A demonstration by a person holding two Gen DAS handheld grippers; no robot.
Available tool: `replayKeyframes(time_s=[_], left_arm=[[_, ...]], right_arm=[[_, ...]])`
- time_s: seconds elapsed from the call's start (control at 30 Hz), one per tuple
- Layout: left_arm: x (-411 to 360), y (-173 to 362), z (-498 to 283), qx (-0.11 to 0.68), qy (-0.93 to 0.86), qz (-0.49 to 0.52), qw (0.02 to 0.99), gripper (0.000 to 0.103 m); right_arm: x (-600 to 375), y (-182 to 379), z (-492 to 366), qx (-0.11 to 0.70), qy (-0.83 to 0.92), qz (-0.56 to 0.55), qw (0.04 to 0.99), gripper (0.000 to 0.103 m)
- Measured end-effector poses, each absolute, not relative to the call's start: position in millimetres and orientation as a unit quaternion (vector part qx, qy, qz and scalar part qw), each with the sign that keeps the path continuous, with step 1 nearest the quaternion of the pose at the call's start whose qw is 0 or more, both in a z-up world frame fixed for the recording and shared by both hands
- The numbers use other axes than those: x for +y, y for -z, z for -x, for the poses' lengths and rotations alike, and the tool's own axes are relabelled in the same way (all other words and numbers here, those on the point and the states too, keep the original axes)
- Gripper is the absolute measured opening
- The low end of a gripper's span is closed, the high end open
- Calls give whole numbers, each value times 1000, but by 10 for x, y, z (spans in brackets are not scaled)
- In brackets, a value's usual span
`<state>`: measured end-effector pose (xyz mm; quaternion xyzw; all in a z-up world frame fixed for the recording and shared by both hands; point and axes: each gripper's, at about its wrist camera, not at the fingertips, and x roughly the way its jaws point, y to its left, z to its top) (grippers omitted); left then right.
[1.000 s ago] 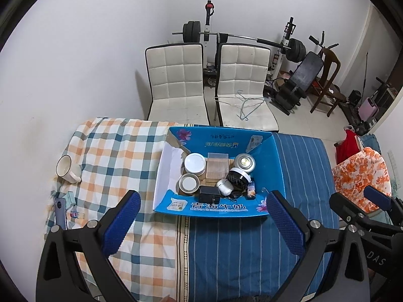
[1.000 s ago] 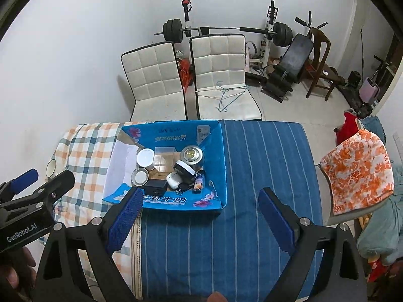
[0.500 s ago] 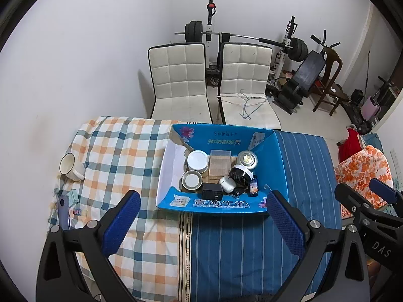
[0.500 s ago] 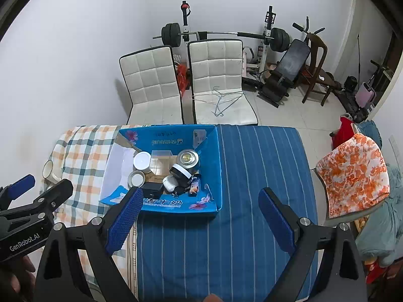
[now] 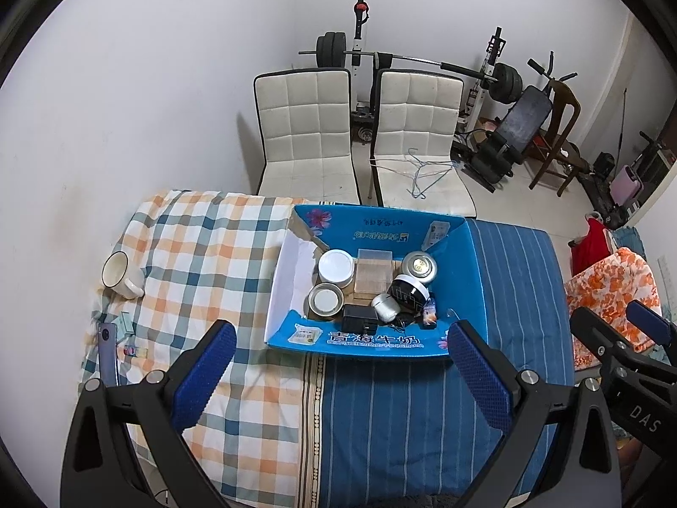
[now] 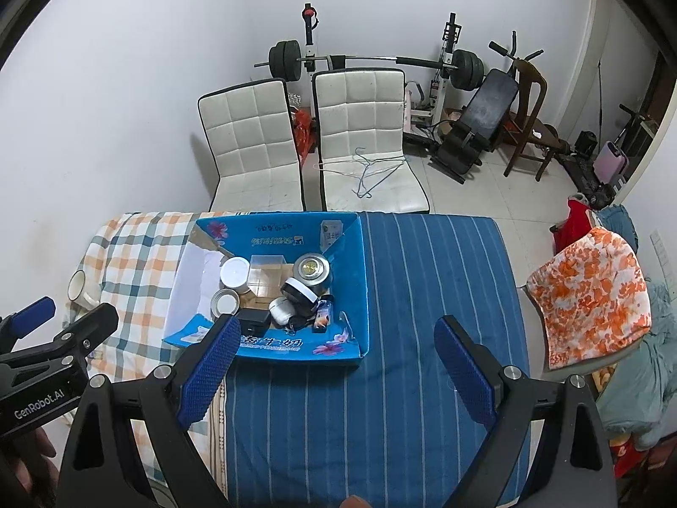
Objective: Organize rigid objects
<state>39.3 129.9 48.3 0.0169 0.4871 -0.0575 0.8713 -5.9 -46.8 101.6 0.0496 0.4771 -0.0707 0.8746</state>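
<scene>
I hold the left black two-finger gripper with blue textured pads [image 5: 338,374] spread wide, nothing between its fingers, and it appears side-on in the right wrist view [image 6: 50,351]. My right black gripper with blue pads [image 6: 336,374] is spread just as wide, gripping nothing. Part of my hand [image 6: 29,465] shows below the left gripper's handle.

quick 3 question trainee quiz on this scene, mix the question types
1. True or false: the blue cardboard box sits on the bed.
2. The white ceramic mug lies on the: A) blue striped sheet B) checked sheet C) chair
3. Fill in: the left gripper and the right gripper both have jaws that are ____.

Key: 1 true; 2 B; 3 open
</scene>
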Motion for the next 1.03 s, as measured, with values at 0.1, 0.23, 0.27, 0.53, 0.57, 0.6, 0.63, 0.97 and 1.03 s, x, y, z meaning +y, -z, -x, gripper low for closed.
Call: replayKeyframes(time_s=[0.1,0.23,0.27,0.53,0.57,0.6,0.63,0.97,1.03], left_arm=[[1292,-484,-388,487,57,-17,871,102],[1294,-485,-391,487,56,-17,872,102],[1291,-483,-389,487,57,-17,871,102],[1312,-476,-421,492,58,-18,869,102],[1320,-480,-435,492,58,-18,868,102],[1325,-485,-443,492,58,-18,868,102],[1318,-477,-440,492,58,-18,869,102],[1324,-464,-477,490,56,-19,870,102],[1326,-470,-481,490,58,-19,869,102]], right_arm=[[-478,-1024,53,476,72,-48,875,95],[-499,-1032,39,475,74,-45,876,95],[-498,-1036,37,475,74,-46,876,95],[-541,-1016,-4,475,79,-42,875,95],[-538,-1025,0,475,80,-42,875,95],[-545,-1014,-5,476,80,-41,875,95],[-545,-1016,-6,476,79,-41,875,95],[-539,-995,-18,477,82,-40,874,95],[-554,-956,-4,477,83,-40,874,95]])
